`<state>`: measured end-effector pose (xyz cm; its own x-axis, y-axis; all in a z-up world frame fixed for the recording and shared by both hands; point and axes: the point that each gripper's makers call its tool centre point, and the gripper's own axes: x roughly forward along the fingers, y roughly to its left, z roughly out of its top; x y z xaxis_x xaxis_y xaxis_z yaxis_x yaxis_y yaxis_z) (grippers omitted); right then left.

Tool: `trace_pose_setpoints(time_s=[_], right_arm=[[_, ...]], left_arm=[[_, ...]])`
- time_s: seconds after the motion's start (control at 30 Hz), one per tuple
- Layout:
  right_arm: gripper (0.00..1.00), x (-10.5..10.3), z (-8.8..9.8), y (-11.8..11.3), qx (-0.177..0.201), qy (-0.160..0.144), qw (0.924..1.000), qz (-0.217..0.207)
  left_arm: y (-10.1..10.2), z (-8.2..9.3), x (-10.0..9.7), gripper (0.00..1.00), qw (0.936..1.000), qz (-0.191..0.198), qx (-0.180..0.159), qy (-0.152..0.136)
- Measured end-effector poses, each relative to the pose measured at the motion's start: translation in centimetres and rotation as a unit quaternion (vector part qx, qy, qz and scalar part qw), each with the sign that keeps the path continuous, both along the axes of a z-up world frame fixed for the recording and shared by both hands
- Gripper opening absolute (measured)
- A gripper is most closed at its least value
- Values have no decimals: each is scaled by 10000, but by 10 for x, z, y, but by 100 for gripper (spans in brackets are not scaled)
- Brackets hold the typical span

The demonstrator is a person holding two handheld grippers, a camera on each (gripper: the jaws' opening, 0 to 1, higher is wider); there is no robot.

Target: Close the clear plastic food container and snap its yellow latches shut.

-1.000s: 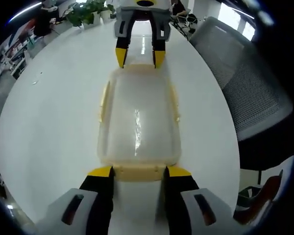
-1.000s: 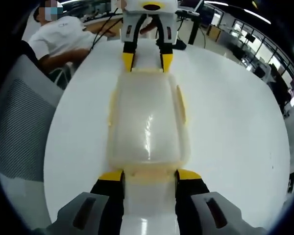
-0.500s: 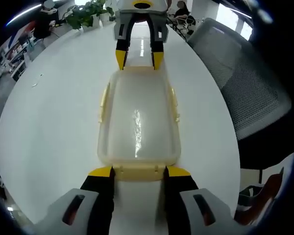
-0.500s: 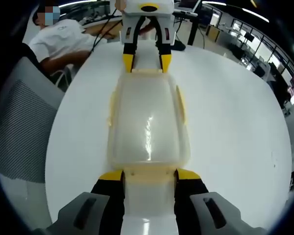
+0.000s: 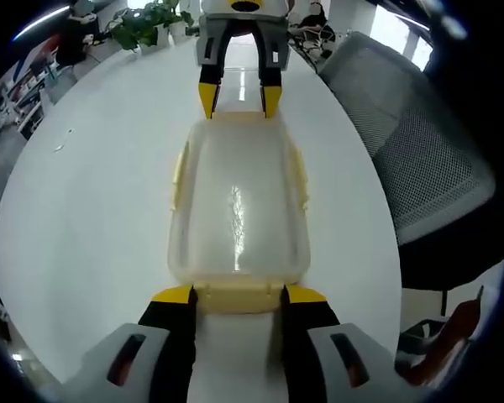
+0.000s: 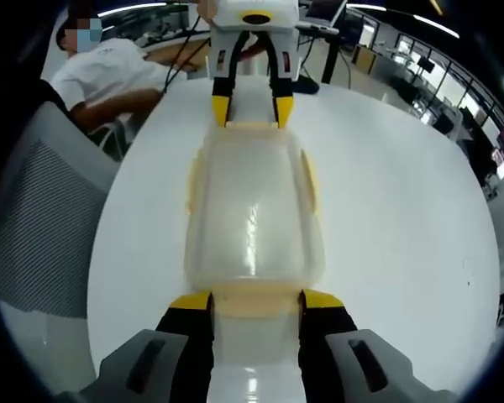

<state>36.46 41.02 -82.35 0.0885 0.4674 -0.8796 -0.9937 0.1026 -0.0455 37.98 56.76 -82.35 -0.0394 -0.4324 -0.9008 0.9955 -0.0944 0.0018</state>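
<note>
Clear plastic food container (image 5: pixel 238 206) (image 6: pixel 254 210) lies lengthwise on the white round table (image 5: pixel 84 210) (image 6: pixel 403 227), lid on. Yellow latches (image 5: pixel 179 172) (image 6: pixel 309 180) run along its long sides; whether they are snapped down cannot be told. Left gripper (image 5: pixel 238 295) (image 6: pixel 252 104) stands at one short end, jaws spread about as wide as that end's yellow latch, tips touching it. Right gripper (image 6: pixel 256 300) (image 5: pixel 238 94) mirrors it at the opposite end, jaws likewise apart. Grey mesh chair (image 5: pixel 420 151) just beside the table; seated person (image 6: pixel 109 71) beyond; potted plant (image 5: pixel 143 23) at the far edge.
</note>
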Motion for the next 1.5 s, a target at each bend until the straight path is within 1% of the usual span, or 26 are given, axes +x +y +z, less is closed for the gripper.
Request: trace_pose_setpoints(time_s=[0.4, 0.77, 0.9, 1.0, 1.23, 1.3, 1.37, 1.5], right_arm=[[38, -1, 14, -4, 139, -5, 9999, -70], [37, -5, 27, -12, 203, -98, 9997, -75], [37, -4, 31, -16, 233, -155, 9996, -85], [37, -2, 37, -19, 266, -272, 9992, -92], [38, -1, 45, -31, 280, -367, 9988, -149], [38, 0, 47, -36, 272, -444, 9985, -138], [37, 0, 49, -41, 273, -409, 9986, -177], [37, -1, 52, -50, 258, -430, 9986, -191]], left_arm=[[-5, 12, 1, 38, 9999, -57, -29, -109], [-13, 24, -1, 38, 9998, -118, -48, -175], [-17, 29, 0, 38, 9998, -109, -55, -183], [-20, 34, 2, 38, 9996, -125, -47, -240], [-33, 43, 6, 38, 9992, -187, -57, -345], [-38, 46, 6, 38, 9991, -186, -63, -364], [-43, 48, 6, 38, 9989, -208, -71, -406], [-52, 51, 6, 38, 9989, -217, -91, -401]])
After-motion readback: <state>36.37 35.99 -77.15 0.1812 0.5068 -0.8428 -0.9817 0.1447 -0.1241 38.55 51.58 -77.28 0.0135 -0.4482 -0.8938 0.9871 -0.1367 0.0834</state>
